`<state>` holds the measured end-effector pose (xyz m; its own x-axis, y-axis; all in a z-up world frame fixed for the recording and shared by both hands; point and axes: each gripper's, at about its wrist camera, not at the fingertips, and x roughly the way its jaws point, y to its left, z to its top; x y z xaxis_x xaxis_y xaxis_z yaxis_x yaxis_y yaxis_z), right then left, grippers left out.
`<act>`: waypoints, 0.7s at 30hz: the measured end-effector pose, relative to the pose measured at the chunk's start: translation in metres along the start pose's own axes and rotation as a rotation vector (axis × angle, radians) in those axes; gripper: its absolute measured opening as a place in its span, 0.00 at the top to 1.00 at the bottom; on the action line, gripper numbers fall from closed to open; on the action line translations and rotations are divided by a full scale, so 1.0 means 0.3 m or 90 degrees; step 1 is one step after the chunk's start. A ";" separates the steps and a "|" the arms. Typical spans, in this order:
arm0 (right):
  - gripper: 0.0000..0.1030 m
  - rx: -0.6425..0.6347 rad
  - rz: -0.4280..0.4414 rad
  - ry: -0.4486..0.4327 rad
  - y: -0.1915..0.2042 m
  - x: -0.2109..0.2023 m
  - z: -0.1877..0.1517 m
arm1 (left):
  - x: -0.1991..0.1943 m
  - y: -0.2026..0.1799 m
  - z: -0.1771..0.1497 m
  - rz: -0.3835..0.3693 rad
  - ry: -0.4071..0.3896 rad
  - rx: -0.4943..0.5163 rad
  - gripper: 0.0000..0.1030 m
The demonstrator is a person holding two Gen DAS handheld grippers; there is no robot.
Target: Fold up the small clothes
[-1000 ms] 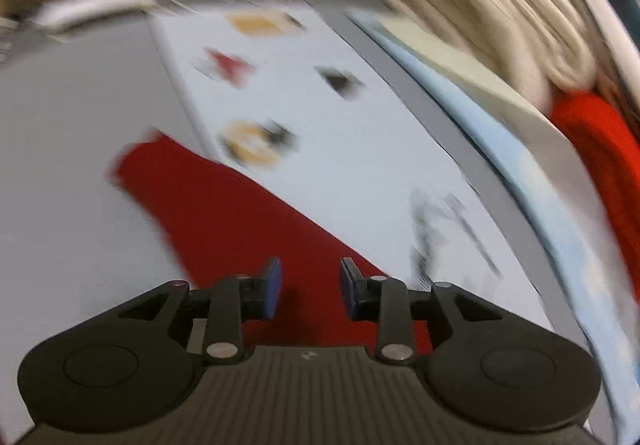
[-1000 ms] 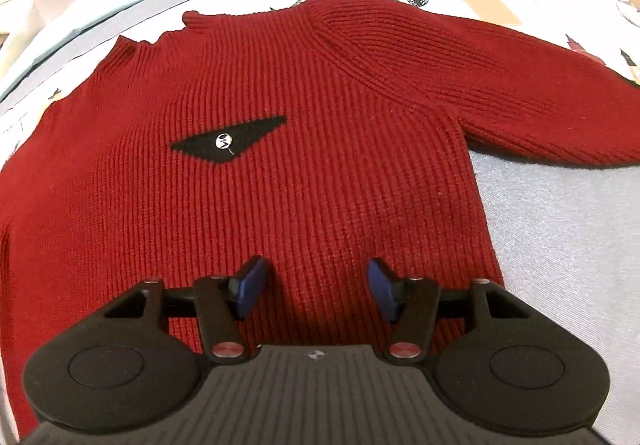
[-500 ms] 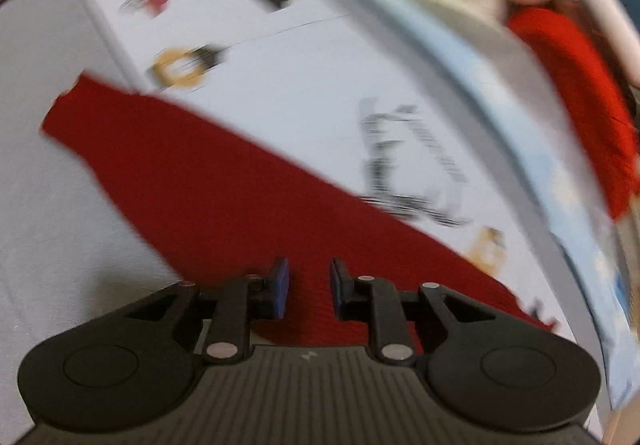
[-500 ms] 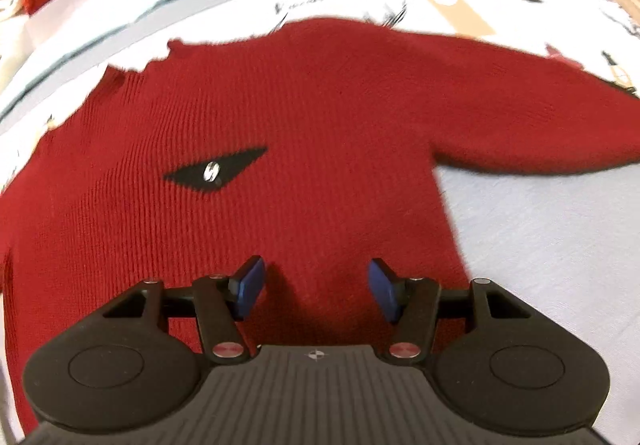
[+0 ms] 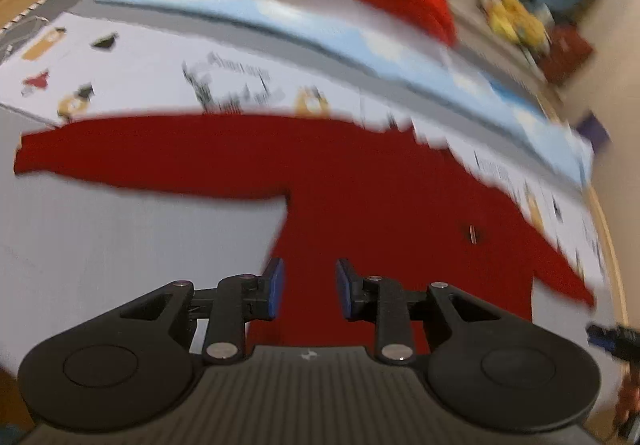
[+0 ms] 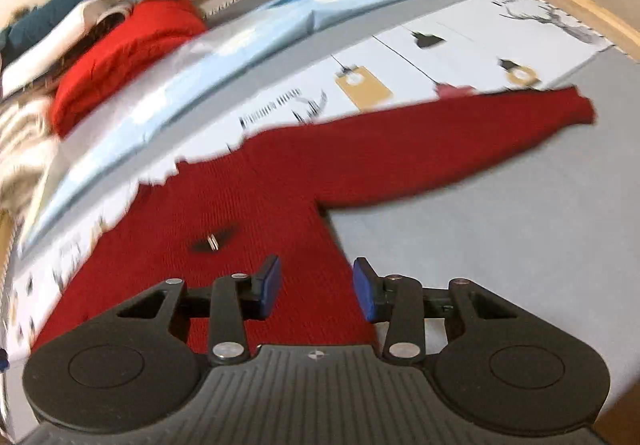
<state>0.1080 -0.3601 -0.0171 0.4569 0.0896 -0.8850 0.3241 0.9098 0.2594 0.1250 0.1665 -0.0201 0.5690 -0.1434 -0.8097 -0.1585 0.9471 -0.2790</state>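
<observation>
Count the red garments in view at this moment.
2. A red sweater lies spread flat on the bed, sleeves out. A second red garment sits bunched in the pile behind it. Others may be buried there.

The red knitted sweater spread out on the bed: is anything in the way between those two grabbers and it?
Nothing visible. The red knitted sweater lies flat and uncovered, sleeves spread, below both the left gripper, jaws opening, and the right gripper, jaws closing. Neither holds anything. The folded red garment and light blue bedding lie beyond it.
</observation>
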 end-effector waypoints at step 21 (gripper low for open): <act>0.57 -0.108 0.033 0.132 0.058 0.224 -0.326 | 0.025 0.118 -0.173 0.056 0.034 0.010 0.70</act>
<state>0.0633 -0.2987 -0.1098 0.2845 0.2024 -0.9371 0.1537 0.9552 0.2530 0.0818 0.1840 -0.0629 0.5101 -0.0740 -0.8570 -0.1933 0.9610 -0.1980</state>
